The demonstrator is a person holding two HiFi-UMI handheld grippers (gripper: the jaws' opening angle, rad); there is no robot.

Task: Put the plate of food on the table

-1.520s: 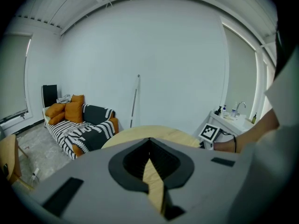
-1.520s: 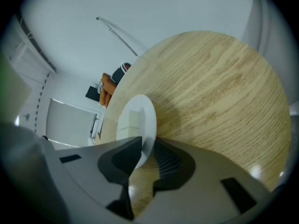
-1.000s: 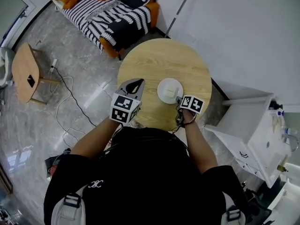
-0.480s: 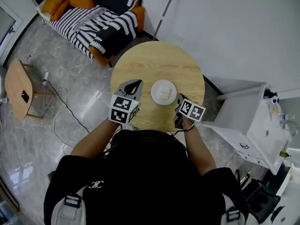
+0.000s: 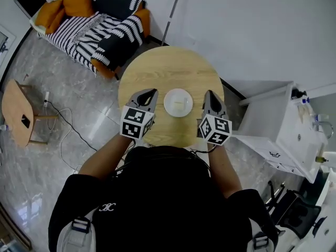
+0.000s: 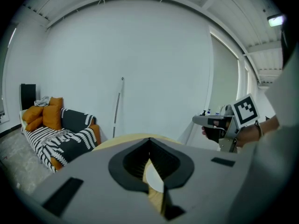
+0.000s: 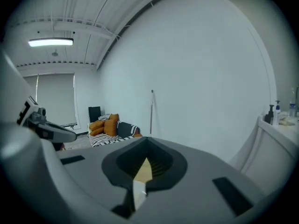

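A white plate [image 5: 178,102] with a pale piece of food on it rests on the round wooden table [image 5: 168,67], near its front edge. My left gripper [image 5: 148,94] hovers just left of the plate, jaws shut and empty. My right gripper [image 5: 209,96] hangs just right of the plate, apart from it, also shut on nothing. In the left gripper view, a sliver of the plate [image 6: 154,178] shows through the slit of the shut jaws, and the right gripper [image 6: 210,121] is at the right. The right gripper view shows only shut jaws [image 7: 147,141] and table wood.
A striped sofa [image 5: 94,25] with orange cushions stands beyond the table at the upper left. A small wooden side table [image 5: 16,114] and loose cables [image 5: 68,135] are on the floor at left. A white cabinet [image 5: 283,125] stands close at right.
My right gripper has come off the plate's near rim and moved to the plate's right side. The plate stays on the table. The left gripper has held its place.
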